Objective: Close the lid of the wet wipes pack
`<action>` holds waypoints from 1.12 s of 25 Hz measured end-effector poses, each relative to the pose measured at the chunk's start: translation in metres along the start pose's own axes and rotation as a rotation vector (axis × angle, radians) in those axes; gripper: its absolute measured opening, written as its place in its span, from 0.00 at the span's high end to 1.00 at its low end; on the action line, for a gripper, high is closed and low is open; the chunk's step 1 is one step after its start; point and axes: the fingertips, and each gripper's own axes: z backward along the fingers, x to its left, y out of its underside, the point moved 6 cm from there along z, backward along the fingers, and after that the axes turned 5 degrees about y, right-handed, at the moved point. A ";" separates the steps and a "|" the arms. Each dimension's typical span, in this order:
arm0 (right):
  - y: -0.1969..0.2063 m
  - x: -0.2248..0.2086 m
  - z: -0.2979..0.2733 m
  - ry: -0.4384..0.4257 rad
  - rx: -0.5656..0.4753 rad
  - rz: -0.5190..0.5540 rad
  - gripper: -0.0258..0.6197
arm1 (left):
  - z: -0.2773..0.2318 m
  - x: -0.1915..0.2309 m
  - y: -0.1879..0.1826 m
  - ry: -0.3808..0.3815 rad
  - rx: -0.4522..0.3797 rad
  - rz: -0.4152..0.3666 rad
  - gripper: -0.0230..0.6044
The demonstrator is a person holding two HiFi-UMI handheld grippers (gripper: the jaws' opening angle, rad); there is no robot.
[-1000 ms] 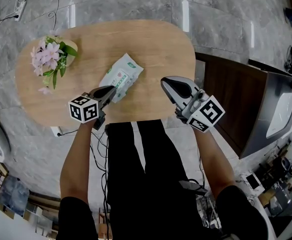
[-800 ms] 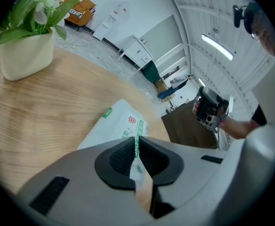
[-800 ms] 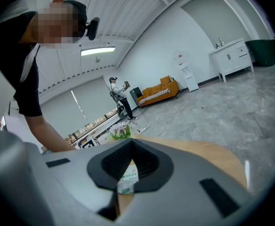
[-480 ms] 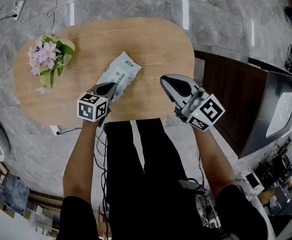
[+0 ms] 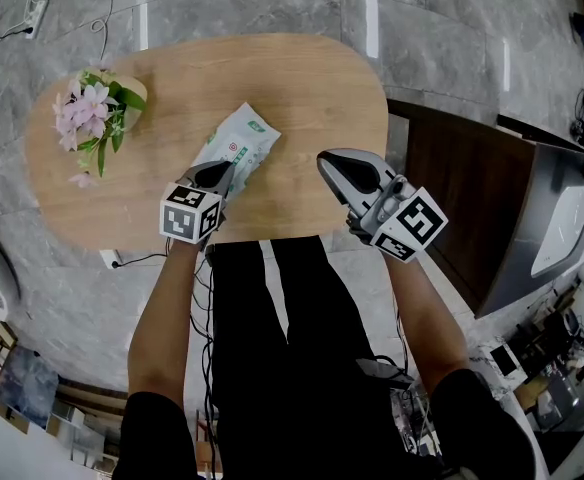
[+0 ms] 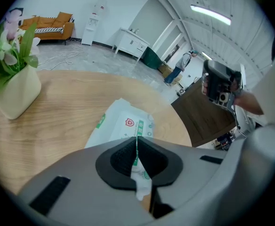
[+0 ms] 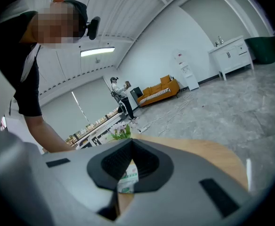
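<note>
The soft white plastic wet wipes pack [image 5: 240, 144], printed with green bands and a small red shield emblem, lies flat on the light wooden oval worktop [image 5: 302, 98]. In the head view it sits at a slant, with one short end toward the worktop's near edge and the other pointing away to the right. Its printed face is up. The near end is covered from sight, so whether the lid is open or closed cannot be told.

A rounded wooden table [image 5: 302, 98] is carrying a white wet wipes pack [image 5: 240, 146], which is lying toward its near edge, while a potted flower [image 5: 97, 108] is standing at its left end.
</note>
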 end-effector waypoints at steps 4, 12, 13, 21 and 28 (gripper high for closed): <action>0.000 -0.001 0.000 -0.003 0.004 -0.001 0.95 | -0.002 -0.002 -0.001 -0.043 0.041 -0.043 0.93; -0.001 -0.004 -0.002 -0.008 0.006 -0.002 0.95 | -0.013 -0.006 -0.004 -0.111 0.130 -0.124 0.94; -0.001 -0.005 -0.001 -0.008 0.006 -0.002 0.95 | -0.014 -0.007 -0.005 -0.120 0.141 -0.141 0.94; -0.003 -0.010 -0.002 -0.006 0.008 -0.004 0.95 | -0.016 -0.006 -0.006 -0.114 0.161 -0.122 0.94; -0.012 -0.003 -0.007 -0.012 -0.004 0.011 0.95 | -0.006 -0.009 -0.011 -0.072 0.100 -0.086 0.94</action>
